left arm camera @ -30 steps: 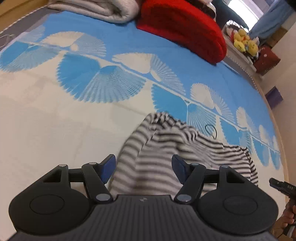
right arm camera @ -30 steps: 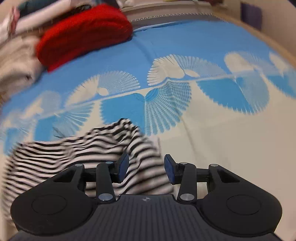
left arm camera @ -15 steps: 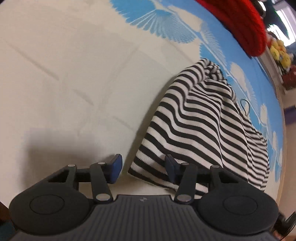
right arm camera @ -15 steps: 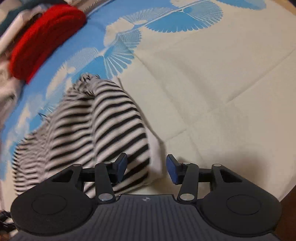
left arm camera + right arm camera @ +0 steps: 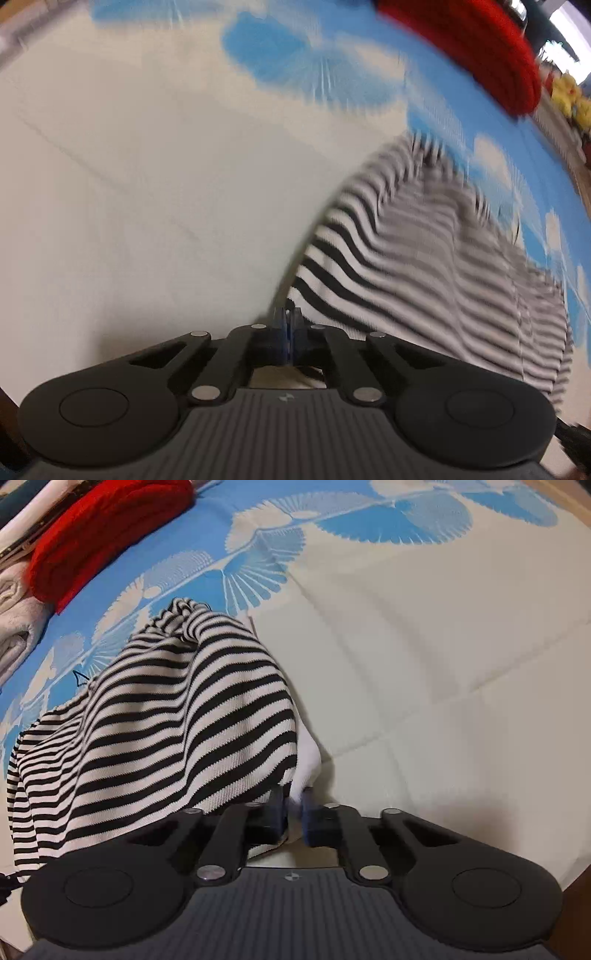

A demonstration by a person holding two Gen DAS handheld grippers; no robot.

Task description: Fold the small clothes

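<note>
A black-and-white striped knit garment point(image 5: 159, 716) lies bunched on the cream and blue bedspread point(image 5: 424, 646). My right gripper point(image 5: 294, 805) is shut on its near right corner, where a white lining shows. In the blurred left wrist view the same garment point(image 5: 424, 266) spreads to the right, and my left gripper point(image 5: 289, 325) is shut on its near left corner at the hem.
A red knit item point(image 5: 107, 535) and folded grey-white towels point(image 5: 14, 620) lie at the far side of the bed. The red item point(image 5: 476, 48) and yellow plush toys point(image 5: 572, 99) show in the left wrist view. The bed's near edge is just below both grippers.
Both grippers closed from open onto the garment's near corners. The left view is now motion-blurred and the garment's near edge has lifted slightly.
</note>
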